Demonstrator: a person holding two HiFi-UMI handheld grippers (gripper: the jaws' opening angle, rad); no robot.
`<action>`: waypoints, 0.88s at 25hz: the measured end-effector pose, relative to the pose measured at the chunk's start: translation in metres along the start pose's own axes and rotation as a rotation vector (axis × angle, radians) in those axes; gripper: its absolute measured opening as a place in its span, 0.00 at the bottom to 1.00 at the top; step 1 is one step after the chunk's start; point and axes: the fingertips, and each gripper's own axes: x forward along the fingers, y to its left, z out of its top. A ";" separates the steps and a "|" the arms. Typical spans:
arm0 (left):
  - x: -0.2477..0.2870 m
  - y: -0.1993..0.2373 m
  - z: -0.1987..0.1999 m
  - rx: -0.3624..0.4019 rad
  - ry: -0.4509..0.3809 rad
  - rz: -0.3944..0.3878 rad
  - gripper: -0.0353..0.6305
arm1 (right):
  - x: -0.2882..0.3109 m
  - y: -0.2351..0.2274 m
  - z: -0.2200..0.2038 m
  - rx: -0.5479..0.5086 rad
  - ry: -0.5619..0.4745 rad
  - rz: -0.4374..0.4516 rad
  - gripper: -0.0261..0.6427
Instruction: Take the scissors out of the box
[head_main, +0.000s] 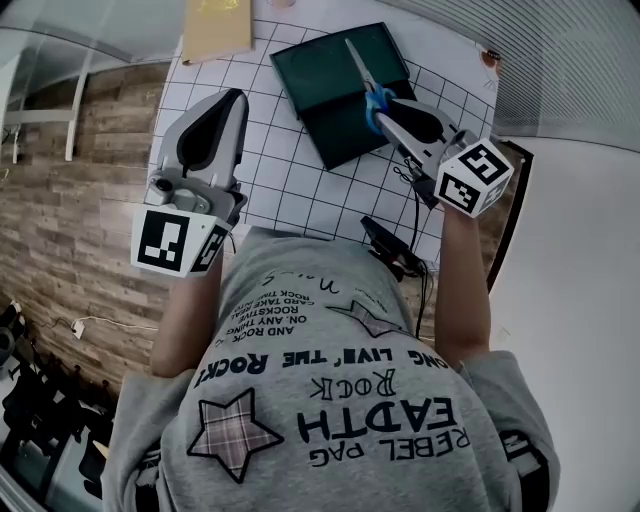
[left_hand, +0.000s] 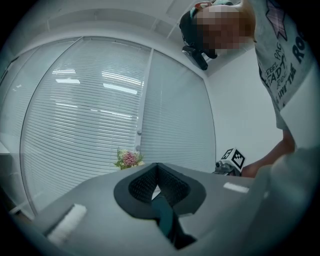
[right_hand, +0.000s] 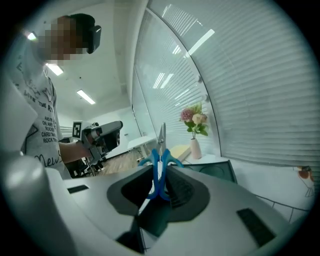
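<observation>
Blue-handled scissors (head_main: 372, 92) hang in my right gripper (head_main: 385, 108), which is shut on the handles. Their blades point away over the open dark green box (head_main: 330, 110) on the white gridded table (head_main: 290, 170). In the right gripper view the scissors (right_hand: 161, 159) stand upright between the pads, with the right gripper (right_hand: 161, 175) lifted above the table and the box (right_hand: 220, 171) below and beyond. My left gripper (head_main: 234, 100) hovers over the table's left part, away from the box, holding nothing. In its own view the left gripper (left_hand: 157, 168) shows its pads meeting at the tips.
A tan flat box (head_main: 217, 28) lies at the table's far edge. A vase of flowers (right_hand: 195, 134) stands near the window blinds. A black device with cables (head_main: 393, 247) sits at the near right edge of the table, close to the person's body.
</observation>
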 end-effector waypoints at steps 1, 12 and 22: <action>0.000 0.000 0.001 0.002 0.000 0.000 0.05 | -0.001 0.001 0.004 -0.006 -0.021 0.000 0.18; 0.005 -0.006 0.007 0.019 -0.005 -0.013 0.05 | -0.017 0.014 0.040 -0.089 -0.207 -0.016 0.18; 0.008 -0.010 0.012 0.032 -0.016 -0.020 0.05 | -0.042 0.028 0.079 -0.080 -0.395 -0.055 0.18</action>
